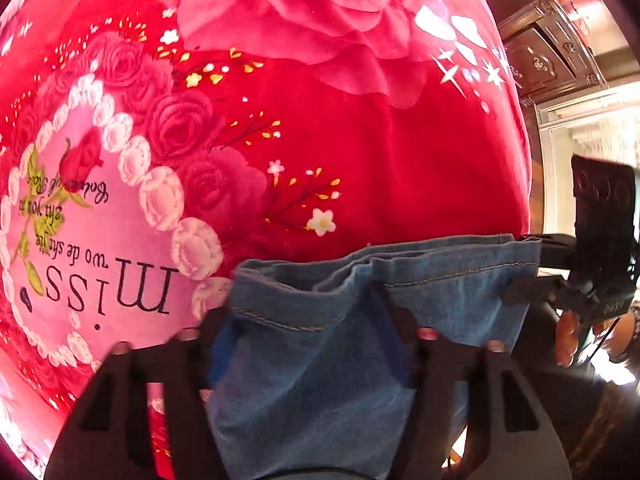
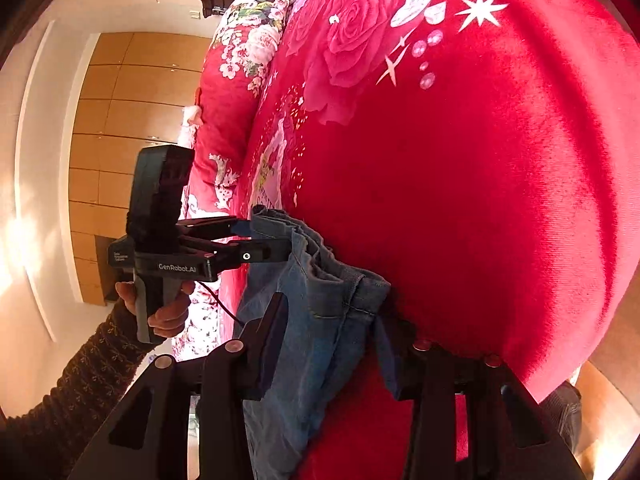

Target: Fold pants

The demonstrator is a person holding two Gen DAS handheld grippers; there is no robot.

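The blue denim pants [image 1: 320,344] hang bunched above a bed covered by a red blanket [image 1: 360,140] printed with pink roses and a heart of white roses. Both hand-held grippers hold the stitched hem end of the pants, one at each side.

In the left wrist view the left hand-held gripper [image 1: 312,344] has denim filling the space between its two black fingers, which are closed onto the fabric. At the right edge of that view the right hand-held gripper [image 1: 532,276] pinches the far corner of the hem, with fingertips of the person's hand visible under its handle.

In the right wrist view the right hand-held gripper [image 2: 340,352] has its fingers closed narrow on a fold of denim that drapes down between them. To the left, the left hand-held gripper [image 2: 260,246] clamps the other hem corner, gripped by a hand [image 2: 168,308] in a dark knitted sleeve. A flowered quilt [image 2: 248,40] lies at the far edge of the bed, and a wooden wardrobe [image 2: 120,120] stands beyond it
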